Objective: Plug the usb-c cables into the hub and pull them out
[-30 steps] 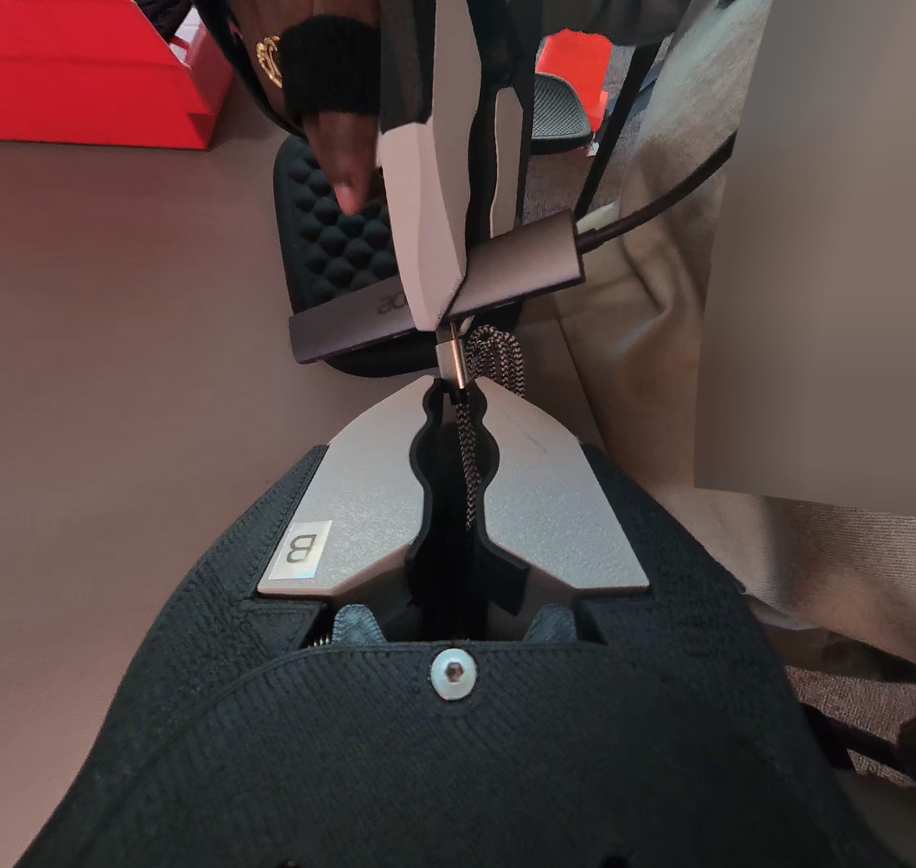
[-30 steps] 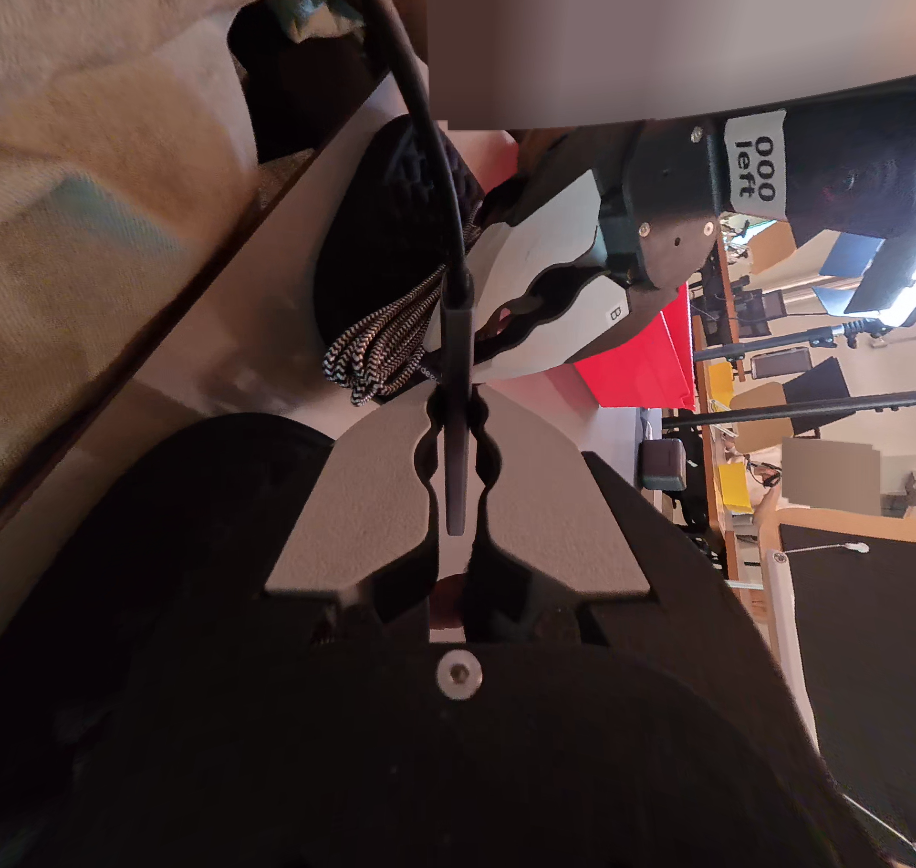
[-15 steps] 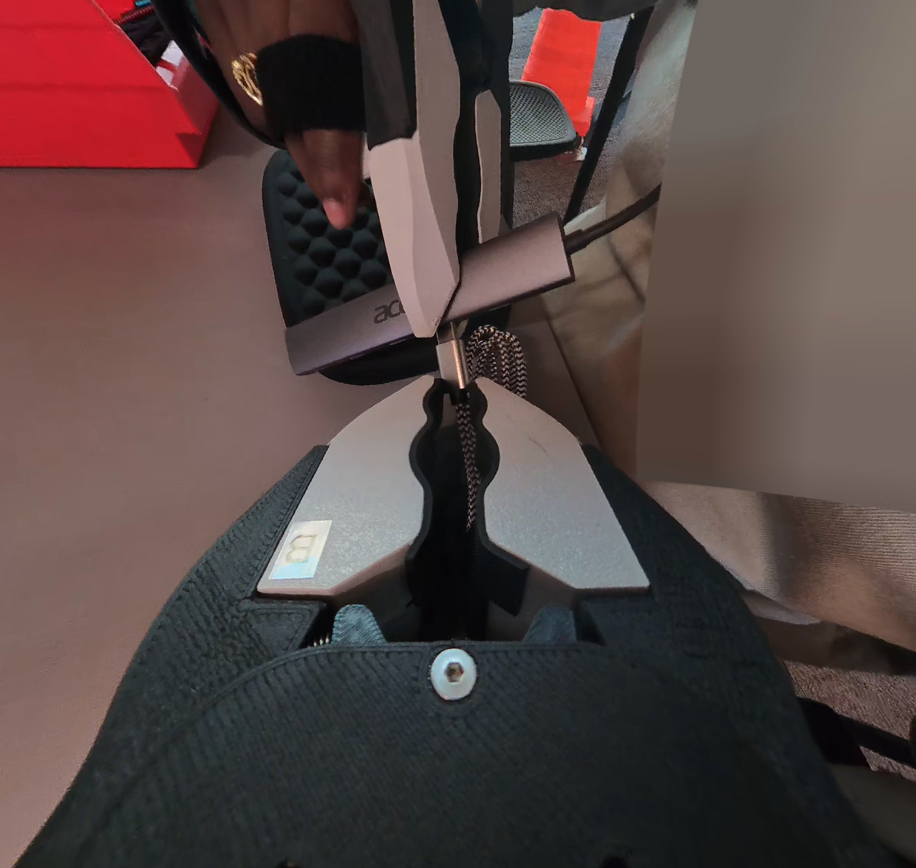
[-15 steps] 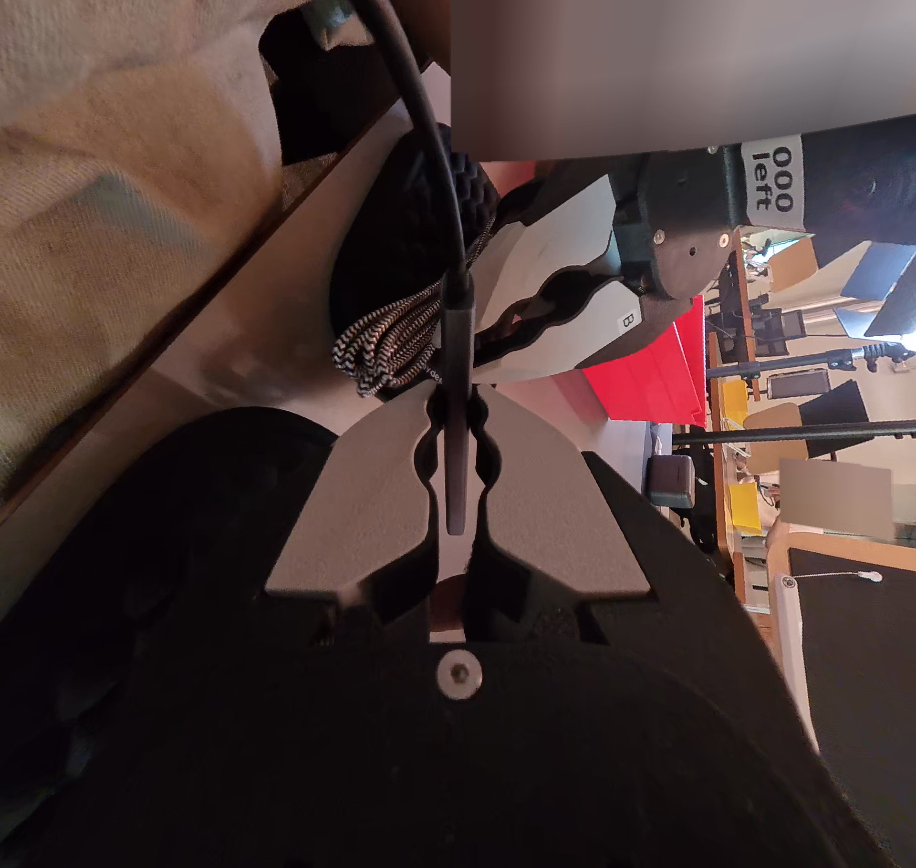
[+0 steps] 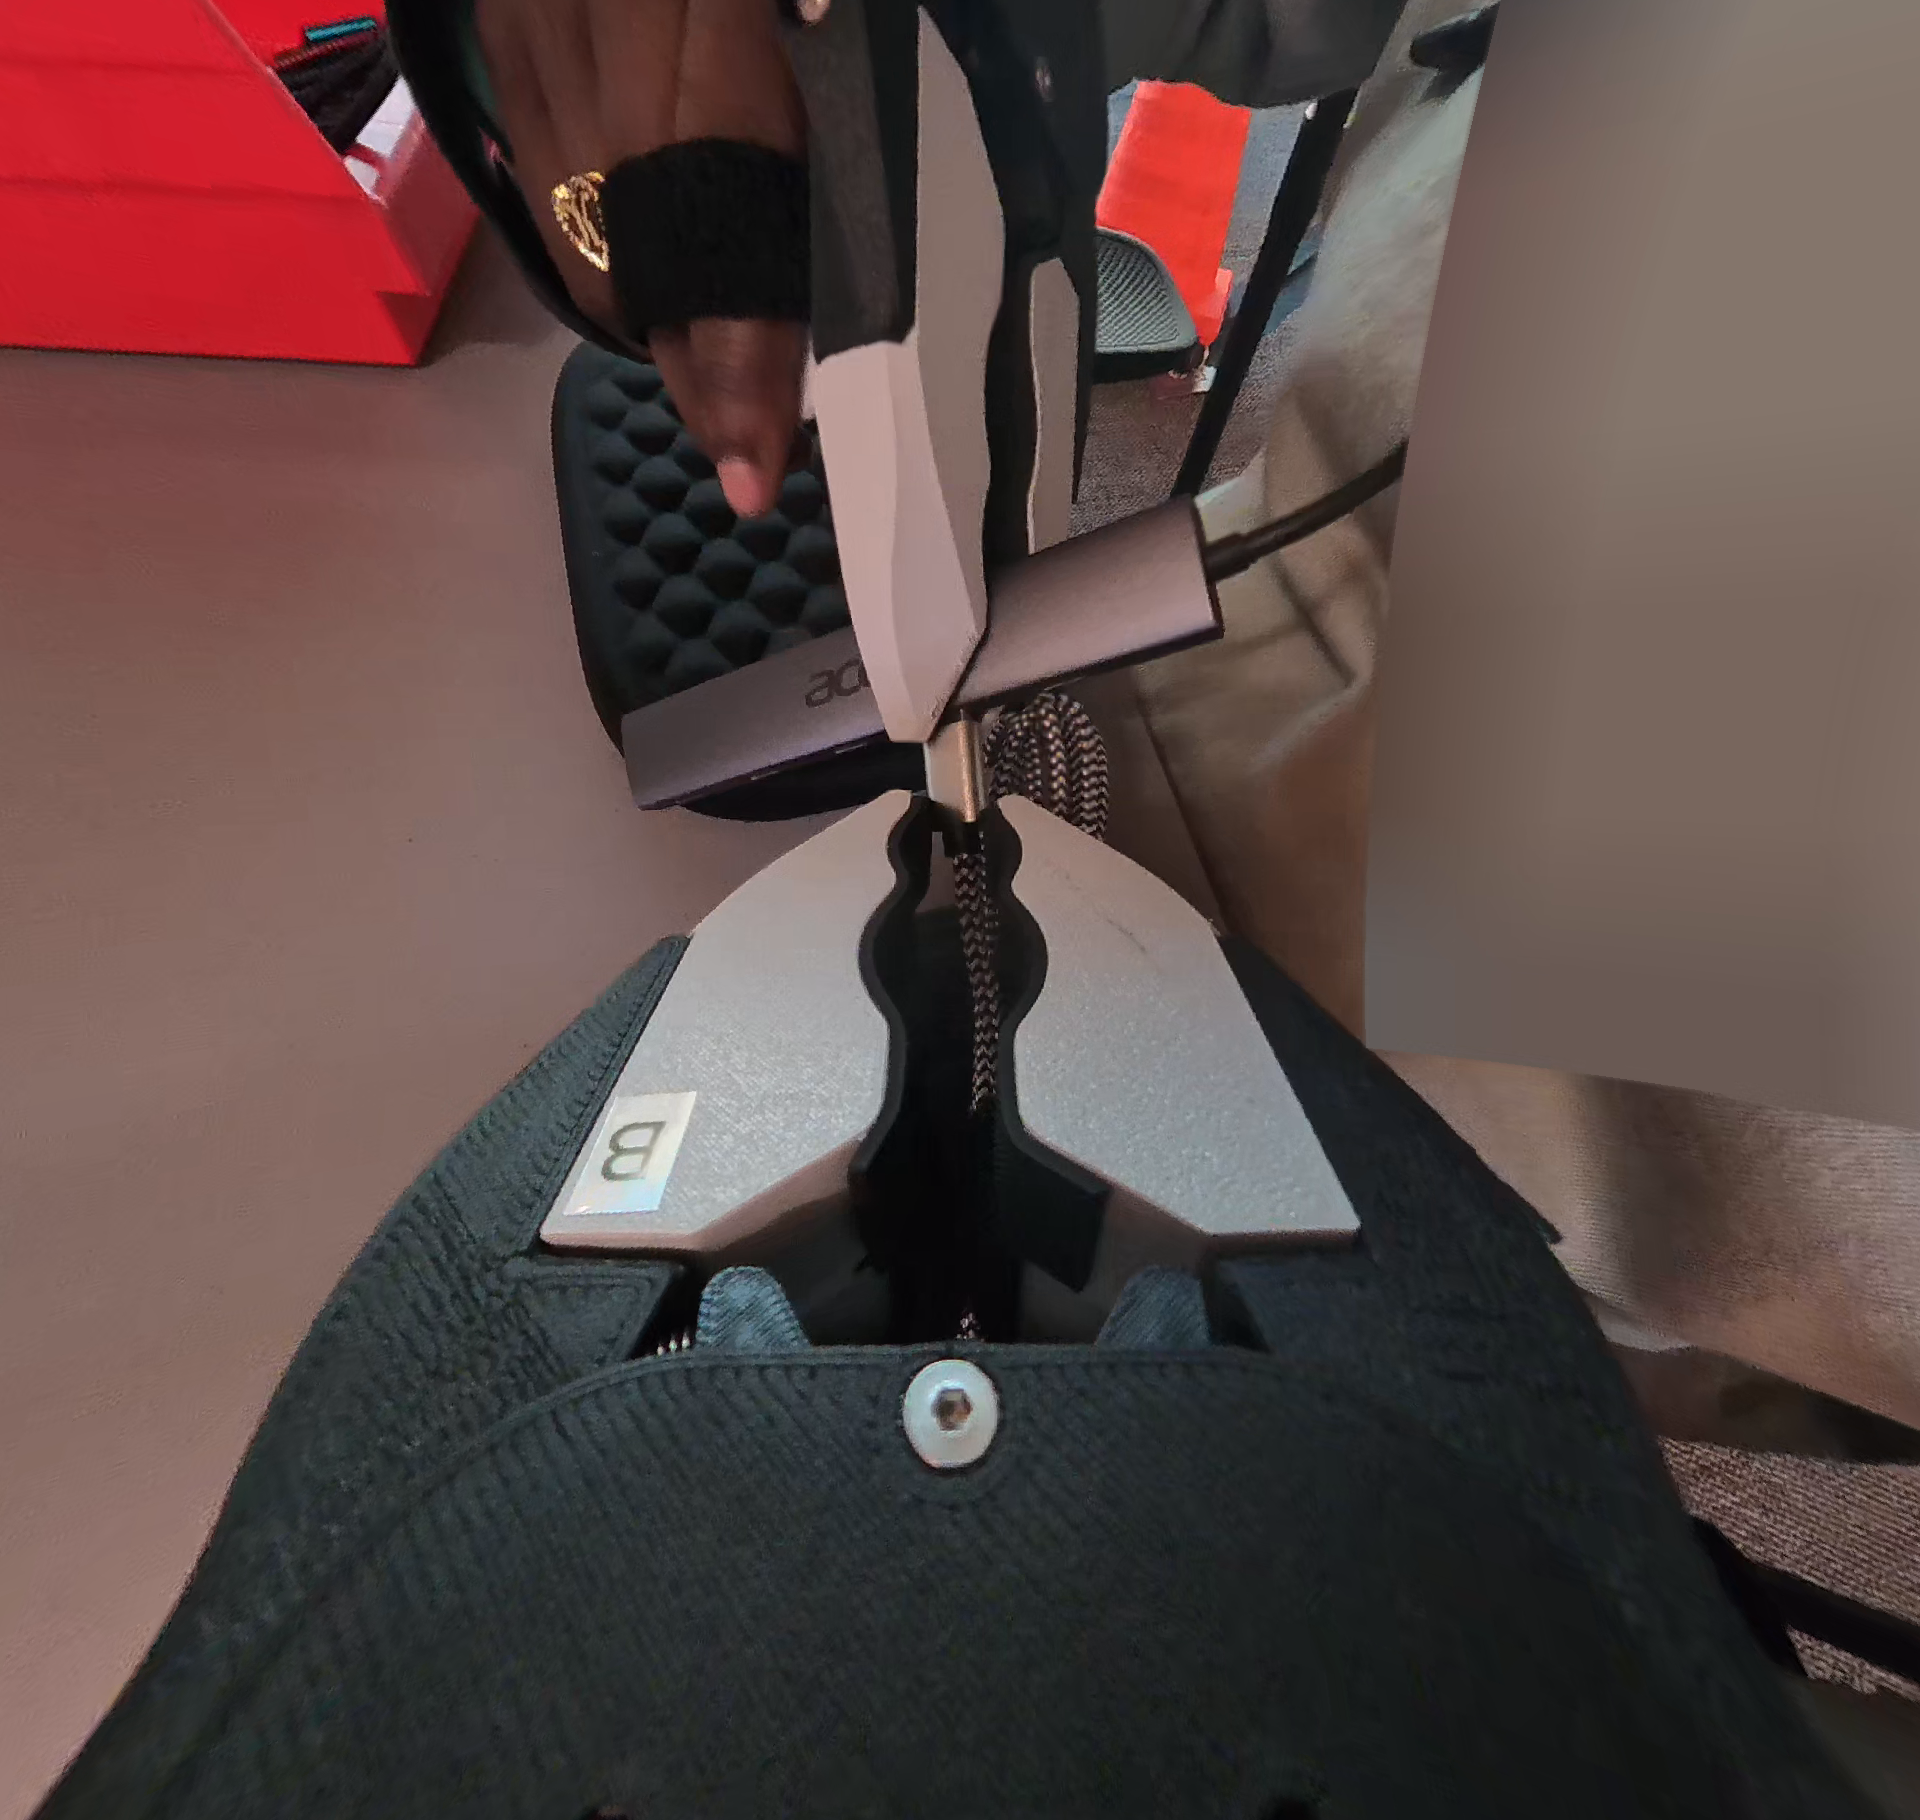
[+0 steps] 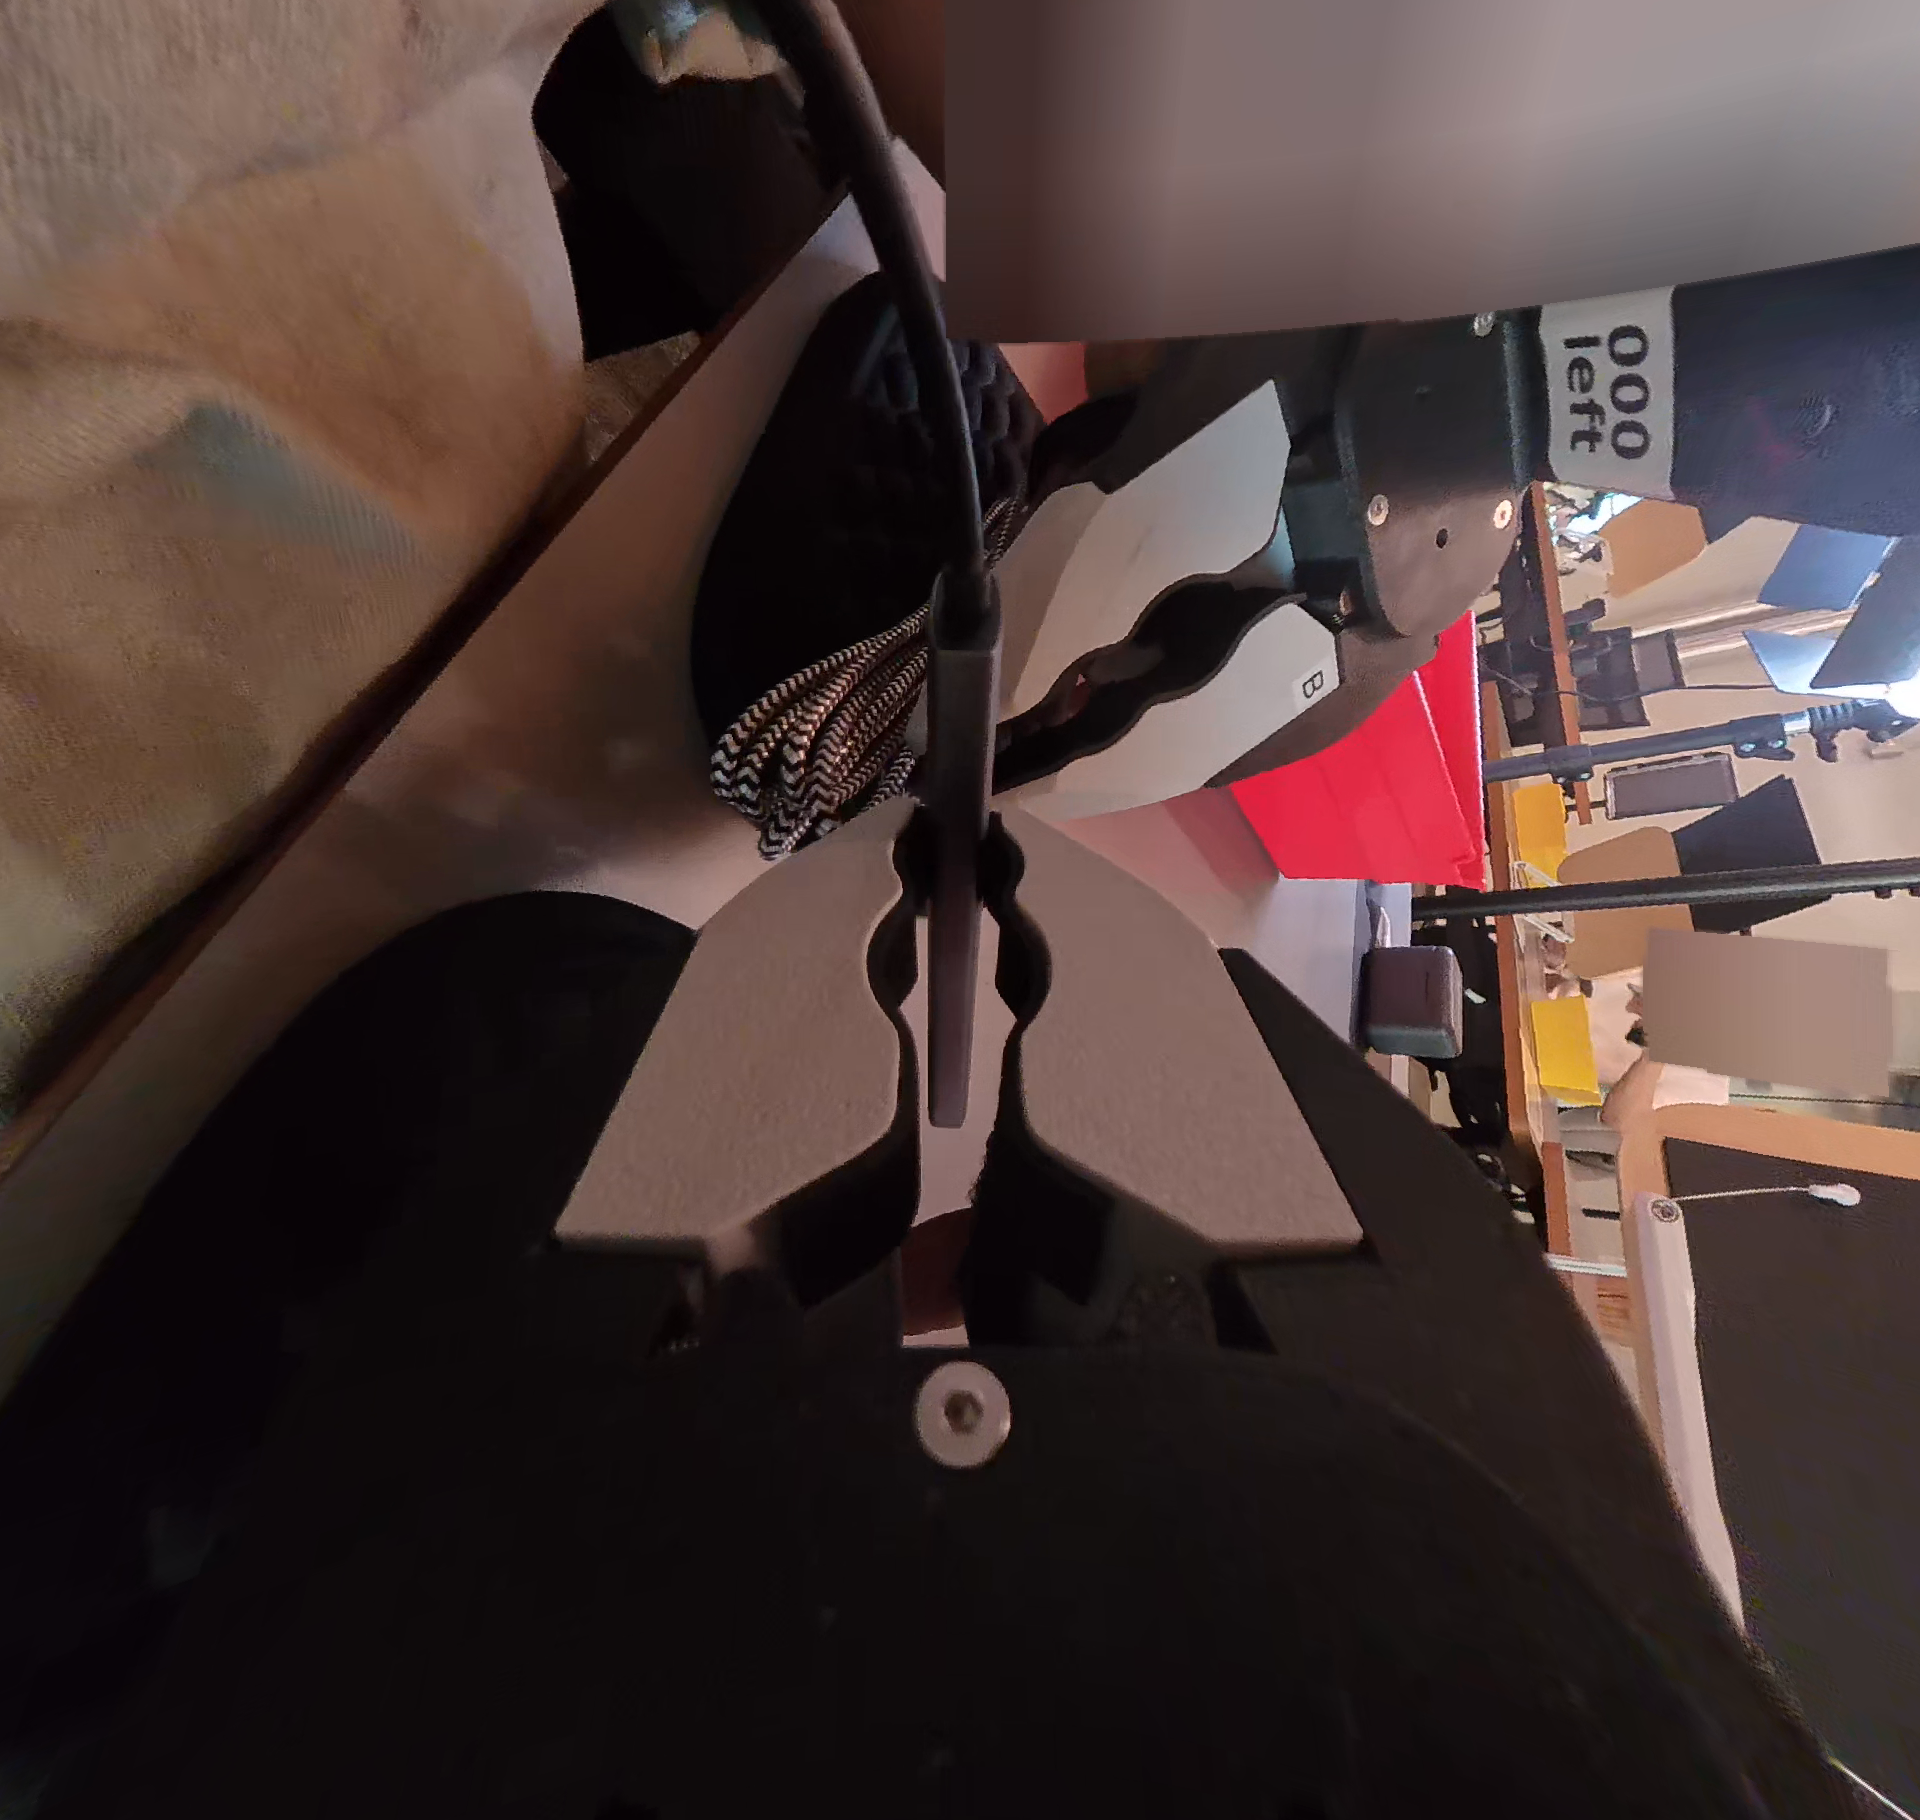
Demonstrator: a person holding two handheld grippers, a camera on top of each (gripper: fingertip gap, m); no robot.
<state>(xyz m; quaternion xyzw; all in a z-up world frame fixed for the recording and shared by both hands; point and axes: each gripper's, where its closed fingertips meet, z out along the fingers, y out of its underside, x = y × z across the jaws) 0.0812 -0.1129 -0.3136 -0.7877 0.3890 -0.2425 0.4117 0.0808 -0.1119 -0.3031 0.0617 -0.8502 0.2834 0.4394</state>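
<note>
A slim grey hub (image 5: 1101,617) hangs above the table, clamped by my right gripper (image 5: 940,721), which comes down from above in the left wrist view. My left gripper (image 5: 958,814) is shut on a braided black-and-white usb-c cable (image 5: 977,949) just behind its silver plug (image 5: 954,768). The plug meets the hub's lower edge. In the right wrist view the hub (image 6: 956,960) stands edge-on between the fingers of my right gripper (image 6: 958,820), with its black lead (image 6: 914,316) running up. The left gripper (image 6: 1153,648) sits beyond it.
A black quilted case (image 5: 707,544) lies on the grey table (image 5: 260,731) behind the hub, with coiled braided cable (image 6: 821,742) beside it. A red box (image 5: 187,170) stands at the far left. A person's hand (image 5: 675,160) and beige trousers (image 5: 1299,679) are close. The tips of both grippers are at nearly the same place.
The hub and right gripper have shifted slightly in the left wrist view, and the hand has come lower. Both grips are unchanged.
</note>
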